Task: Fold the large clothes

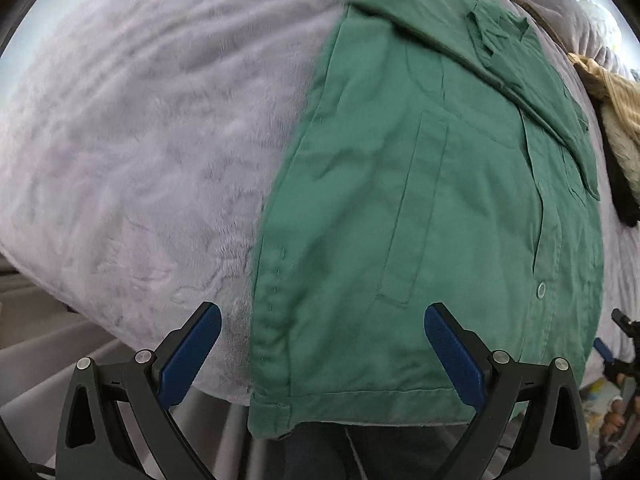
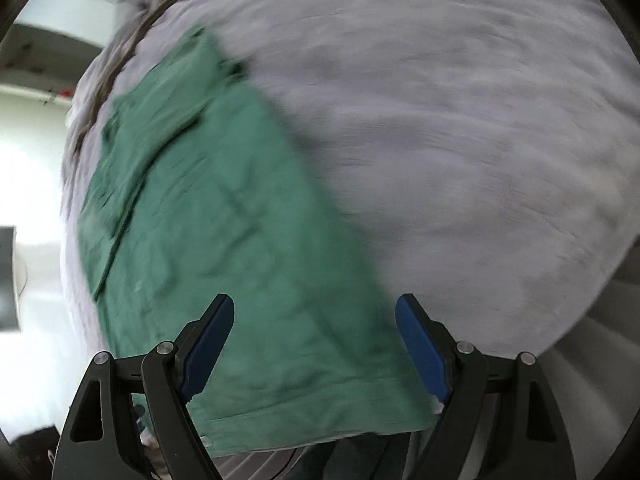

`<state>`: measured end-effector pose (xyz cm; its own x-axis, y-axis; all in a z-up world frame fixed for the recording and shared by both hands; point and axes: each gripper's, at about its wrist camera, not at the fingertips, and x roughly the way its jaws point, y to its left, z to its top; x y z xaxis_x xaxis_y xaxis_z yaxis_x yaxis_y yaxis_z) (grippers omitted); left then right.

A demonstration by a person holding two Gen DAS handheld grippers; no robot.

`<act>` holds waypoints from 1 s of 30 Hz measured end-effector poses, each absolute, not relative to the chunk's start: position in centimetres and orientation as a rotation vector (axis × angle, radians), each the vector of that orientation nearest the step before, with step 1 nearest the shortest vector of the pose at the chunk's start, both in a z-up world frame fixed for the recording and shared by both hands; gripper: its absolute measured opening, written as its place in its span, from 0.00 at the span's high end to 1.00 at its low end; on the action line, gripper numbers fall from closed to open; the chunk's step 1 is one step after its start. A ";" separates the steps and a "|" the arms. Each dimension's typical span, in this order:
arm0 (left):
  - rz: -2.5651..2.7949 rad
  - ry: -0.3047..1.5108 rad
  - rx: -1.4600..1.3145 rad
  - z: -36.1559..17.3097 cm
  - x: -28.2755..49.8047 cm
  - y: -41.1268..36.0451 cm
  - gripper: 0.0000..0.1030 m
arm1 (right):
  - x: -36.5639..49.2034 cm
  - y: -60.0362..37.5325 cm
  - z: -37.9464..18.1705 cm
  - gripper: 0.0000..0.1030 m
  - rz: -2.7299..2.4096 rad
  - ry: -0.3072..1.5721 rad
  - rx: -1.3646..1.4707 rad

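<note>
Lying flat on a pale lilac fleece blanket (image 1: 132, 140) is a green button-up shirt (image 1: 420, 220), already narrowed into a long panel with one sleeve (image 1: 520, 80) folded back across its upper part. The blanket covers what looks like a bed, though I cannot tell for sure. The shirt's hem (image 1: 360, 396) sits right at the near edge of the blanket, and a round button (image 1: 541, 289) shows on the placket toward the shirt's right side.

The left tongs (image 1: 322, 354) hang above the hem's left corner, released and spread wide, with nothing between the blue pads (image 1: 188, 356); one pad is over the blanket, the other over the green cloth. The right tongs (image 2: 314, 350) hover above the other end of the hem, also released and wide apart, gripping nothing. From that side the picture is blurred, so the shirt's seams are hard to make out.

A tan knitted garment (image 1: 612, 120) lies on the blanket beyond the shirt, well apart from both tongs. At the far right edge of the left view, part of the other tool (image 1: 624, 344) shows.
</note>
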<state>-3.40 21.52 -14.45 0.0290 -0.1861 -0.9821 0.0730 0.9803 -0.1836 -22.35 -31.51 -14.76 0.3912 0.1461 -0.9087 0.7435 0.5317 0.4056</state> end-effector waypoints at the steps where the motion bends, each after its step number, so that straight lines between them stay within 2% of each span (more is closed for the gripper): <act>1: -0.229 1.561 -0.103 -15.4 -3.4 21.8 0.01 | -23.1 -31.7 -15.5 0.17 -0.461 1.142 0.984; 7: -0.331 1.563 -0.020 -16.1 -3.8 21.2 0.01 | -25.4 -29.9 -18.1 0.17 -0.344 1.154 1.116; 12: -0.373 1.576 -0.022 -15.7 -5.7 21.1 0.01 | -24.9 -28.0 -18.1 0.17 -0.038 0.995 1.374; 30: -0.434 1.646 -0.123 -17.5 -8.8 22.0 0.01 | -23.4 -26.7 -19.6 0.17 0.028 0.946 1.459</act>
